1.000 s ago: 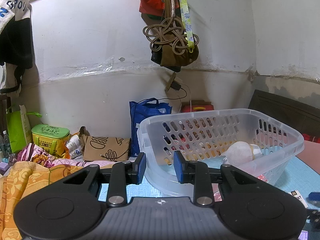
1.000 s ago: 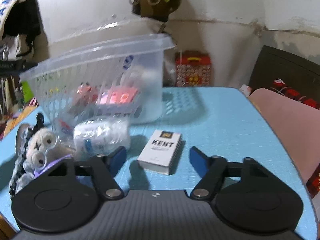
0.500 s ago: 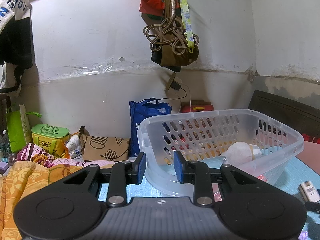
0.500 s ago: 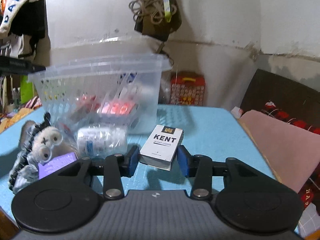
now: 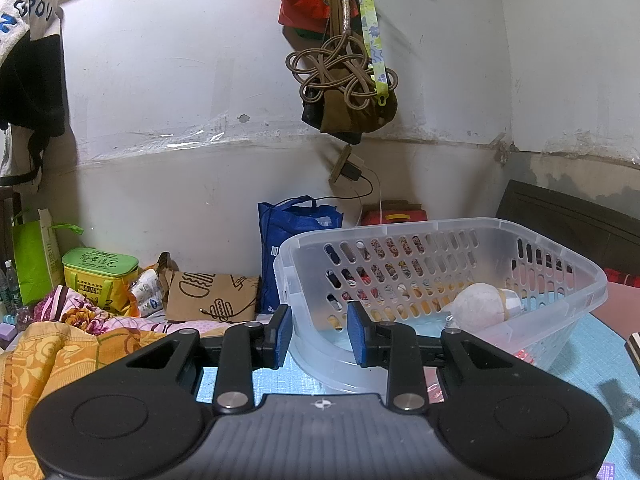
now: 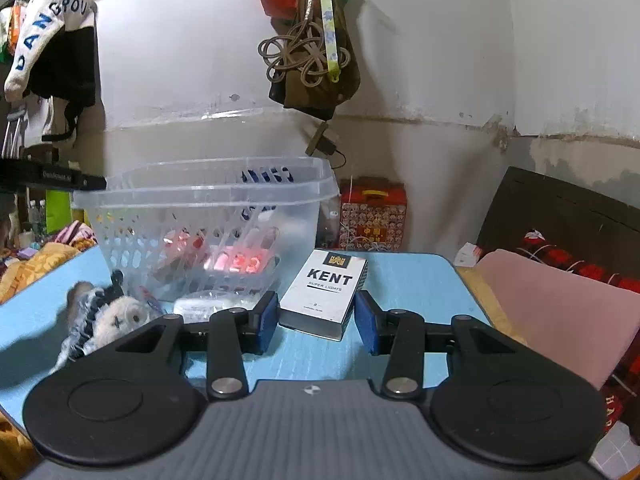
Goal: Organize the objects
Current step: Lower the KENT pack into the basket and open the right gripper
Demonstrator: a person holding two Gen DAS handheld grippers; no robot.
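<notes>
Blue tabletop [image 6: 408, 280] carries a clear slotted basket [image 6: 208, 216], while the right gripper [image 6: 316, 320] pinches a Kent cigarette pack [image 6: 324, 292] and the left gripper [image 5: 318, 332] hovers spread, empty.

right tongs [image 6: 316, 318] | clamp Kent pack [image 6: 323, 293] | tilted above table [image 6: 404, 276]
</notes>
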